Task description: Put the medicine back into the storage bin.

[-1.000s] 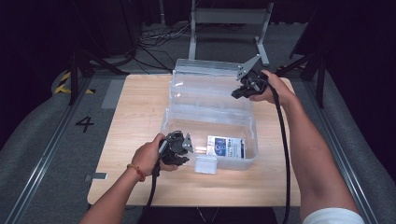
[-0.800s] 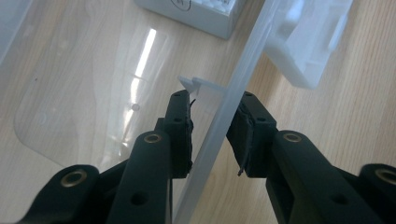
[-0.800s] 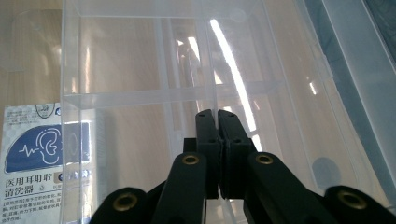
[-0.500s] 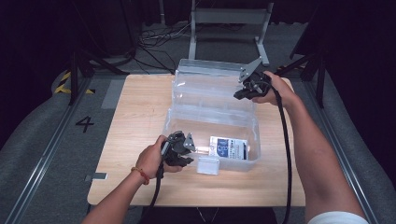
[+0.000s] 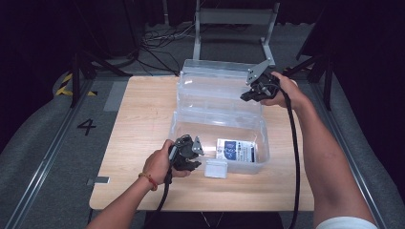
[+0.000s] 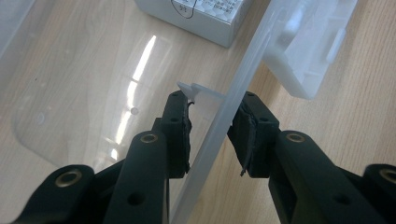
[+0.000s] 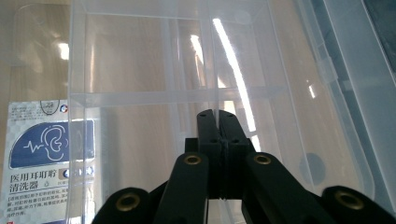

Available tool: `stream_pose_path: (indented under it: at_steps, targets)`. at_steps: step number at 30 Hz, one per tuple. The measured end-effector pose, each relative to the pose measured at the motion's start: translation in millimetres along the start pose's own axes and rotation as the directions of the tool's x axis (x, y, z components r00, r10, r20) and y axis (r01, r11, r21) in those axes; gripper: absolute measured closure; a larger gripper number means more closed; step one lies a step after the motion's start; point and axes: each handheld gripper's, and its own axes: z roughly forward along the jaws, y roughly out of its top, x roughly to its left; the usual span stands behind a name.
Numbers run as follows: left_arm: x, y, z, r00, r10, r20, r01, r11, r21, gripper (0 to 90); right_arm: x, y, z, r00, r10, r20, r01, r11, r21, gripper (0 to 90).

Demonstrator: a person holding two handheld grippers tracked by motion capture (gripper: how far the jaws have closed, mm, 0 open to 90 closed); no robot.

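A clear plastic bin [image 5: 261, 143] stands on the wooden table with a white-and-blue box [image 5: 235, 150] lying inside it. My left gripper [image 5: 191, 151] is at the bin's near left corner. In the left gripper view its jaws [image 6: 212, 105] stand open astride the bin's front wall [image 6: 243, 79], with a gap on each side. My right gripper [image 5: 248, 95] holds a clear divided tray [image 5: 215, 90] tilted above the bin's back. In the right gripper view my jaws [image 7: 217, 116] are shut on the tray's edge, and the box [image 7: 46, 154] shows through the tray [image 7: 140, 70].
A white latch [image 5: 216, 168] hangs on the bin's front wall, to the right of my left gripper; it is also in the left gripper view [image 6: 308, 51]. Bare wooden table [image 5: 138, 119] lies left of the bin. A metal frame [image 5: 234, 19] stands behind the table.
My left gripper has shifted slightly right along the bin's front wall. The right gripper and the tray have hardly moved.
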Motion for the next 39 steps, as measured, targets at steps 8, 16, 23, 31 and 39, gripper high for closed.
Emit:
stream_pose_path:
  at_steps: [8, 16, 23, 31, 39]
  targets:
    - [0.1, 0.1, 0.3, 1.0, -0.001, 0.001, 0.001, 1.0, 0.0, 66.6, 13.3, -1.4, -11.2, 0.9998, -0.006, 0.019, 0.006, 0.9995, -0.032, 90.0]
    - [-0.1, 0.8, 1.3, 1.0, -0.009, -0.003, 0.009, 0.9999, -0.006, 66.4, 23.7, -0.4, -19.5, 0.9997, -0.021, 0.01, 0.021, 0.9985, -0.051, 90.0]
    - [-0.2, 1.2, 1.4, 0.9999, 0.002, -0.011, -0.002, 1.0, -0.001, 65.1, 38.6, -0.4, -27.5, 0.9991, -0.04, 0.012, 0.041, 0.9969, -0.068, 90.0]
    - [-1.2, 1.1, 1.6, 0.9998, -0.001, -0.017, 0.001, 1.0, -0.003, 64.3, 49.1, -1.7, -31.7, 0.9986, -0.05, 0.018, 0.051, 0.995, -0.086, 90.0]
    - [-2.7, 0.8, 2.3, 0.9996, -0.004, -0.029, 0.004, 1.0, -0.007, 63.0, 61.4, -0.2, -35.1, 0.998, -0.052, 0.035, 0.055, 0.9954, -0.079, 90.0]
